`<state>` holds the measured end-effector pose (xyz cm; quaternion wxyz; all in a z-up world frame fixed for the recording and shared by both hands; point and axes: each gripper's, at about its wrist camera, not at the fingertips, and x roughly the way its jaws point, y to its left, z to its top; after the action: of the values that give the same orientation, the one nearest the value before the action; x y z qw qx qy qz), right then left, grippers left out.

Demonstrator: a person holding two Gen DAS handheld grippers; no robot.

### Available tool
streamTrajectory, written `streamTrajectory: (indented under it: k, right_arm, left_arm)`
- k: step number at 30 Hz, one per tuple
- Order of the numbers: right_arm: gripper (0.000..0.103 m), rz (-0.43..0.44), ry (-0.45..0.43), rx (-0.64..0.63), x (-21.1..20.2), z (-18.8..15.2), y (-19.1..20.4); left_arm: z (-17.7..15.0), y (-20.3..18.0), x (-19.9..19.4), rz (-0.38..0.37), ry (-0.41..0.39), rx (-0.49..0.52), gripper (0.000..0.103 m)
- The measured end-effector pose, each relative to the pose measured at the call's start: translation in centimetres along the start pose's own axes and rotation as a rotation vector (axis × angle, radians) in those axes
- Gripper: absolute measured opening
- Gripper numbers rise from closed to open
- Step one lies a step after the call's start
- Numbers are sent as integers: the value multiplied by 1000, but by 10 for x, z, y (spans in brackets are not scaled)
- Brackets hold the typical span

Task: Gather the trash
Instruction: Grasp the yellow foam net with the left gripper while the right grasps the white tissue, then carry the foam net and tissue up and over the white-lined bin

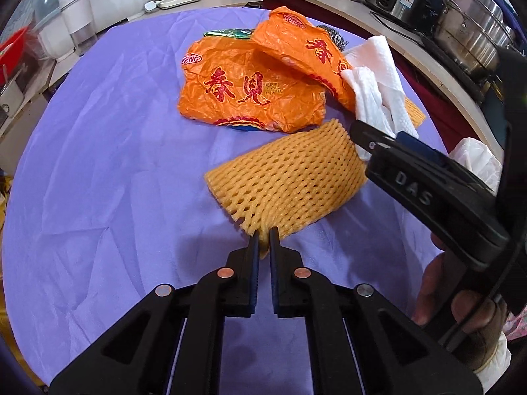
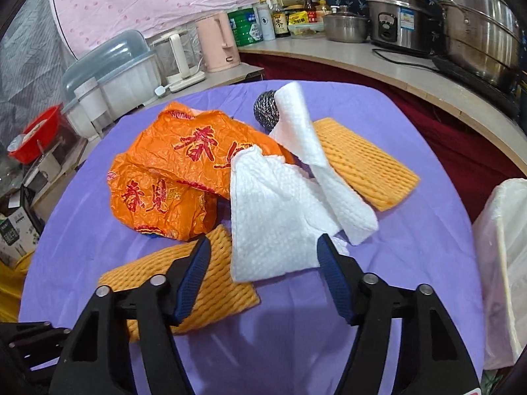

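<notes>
Beside foam net (image 1: pixel 290 177), orange wrappers (image 1: pixel 250 89).

The left gripper (image 1: pixel 264 240) sits low, pointing forward, its jaws drawn nearly together with only a thin slit between the blue-padded fingers (image 1: pixel 253 260), which pinch the near corner of the foam net (image 1: pixel 290 174). The right gripper (image 2: pixel 263 253) points forward and down, its jaws spread wide, blue pads (image 2: pixel 194 270) facing each other across the gap, holding nothing. In the left wrist view it reaches in from the right side, and the person's right hand (image 1: pixel 461 309) wraps its handle.
</notes>
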<state>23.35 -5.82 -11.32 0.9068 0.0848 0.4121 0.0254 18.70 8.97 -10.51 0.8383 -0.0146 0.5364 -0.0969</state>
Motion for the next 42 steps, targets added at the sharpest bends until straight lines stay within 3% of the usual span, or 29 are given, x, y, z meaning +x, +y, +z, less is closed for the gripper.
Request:
streamTrajectory:
  k: [5,8,30,34,42]
  right_arm:
    - [19,20,24,-7,6,-5,-1]
    - [9,30,16,1,-2,-9,-4]
    - [8,49,-185,95,-156,-29,-53]
    - [8,74,-212,110,-176,-33,-58]
    - [8,25,-268,125,-205,-36,-77]
  left_arm:
    - [1,1,0,-5,-1,-8,6]
    - [1,0,-3,-8,-7,-10,6]
    - [-11,-58,-85,-88,-151,74,5]
    - [-11,-72,-99,-109,-178,102,5]
    - [-8,-110,-117,-152,-216,170,5]
